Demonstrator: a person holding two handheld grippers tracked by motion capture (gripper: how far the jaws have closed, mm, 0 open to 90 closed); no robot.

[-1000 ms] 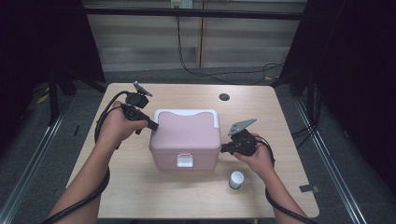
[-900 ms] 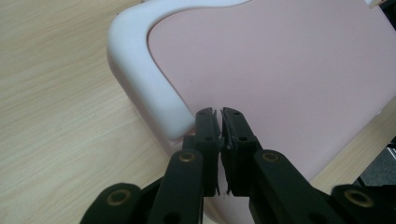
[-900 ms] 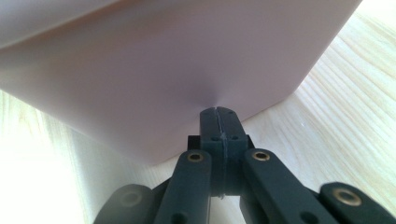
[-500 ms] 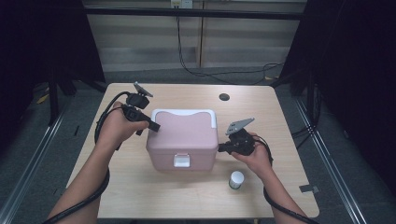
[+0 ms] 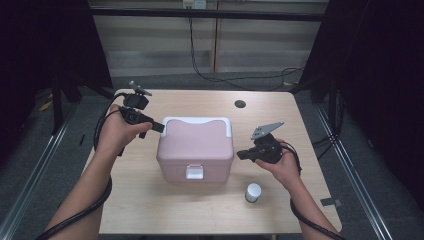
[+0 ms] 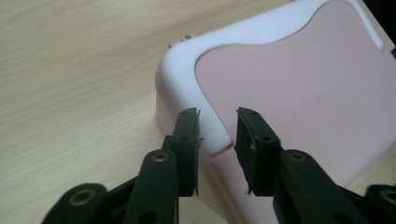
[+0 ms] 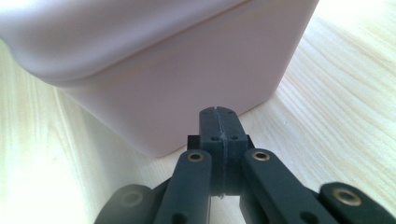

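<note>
- The pink box point(image 5: 195, 148) sits mid-counter point(image 5: 150, 210), white-rimmed lid shut, a white latch on its front.
- It looks like rigid, smooth plastic, likely slippery; best held by the lid rim.
- Left tool point(image 6: 217, 140) is parted over the lid's corner.
- Right tool point(image 7: 219, 126), jaws pressed together and empty, is near the box's side.
- A small white jar point(image 5: 253, 192) stands toward the near right edge.

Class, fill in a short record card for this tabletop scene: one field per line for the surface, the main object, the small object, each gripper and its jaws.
surface: light wooden table
main object: pink box, lid shut, white latch at front, white handle lying on lid
small object: white-capped bottle, upright, in front of the box's right corner
left gripper: jaws open, either side of the handle's end, at the box's left rear corner
right gripper: jaws shut, empty, pointing at the box's right side
</note>
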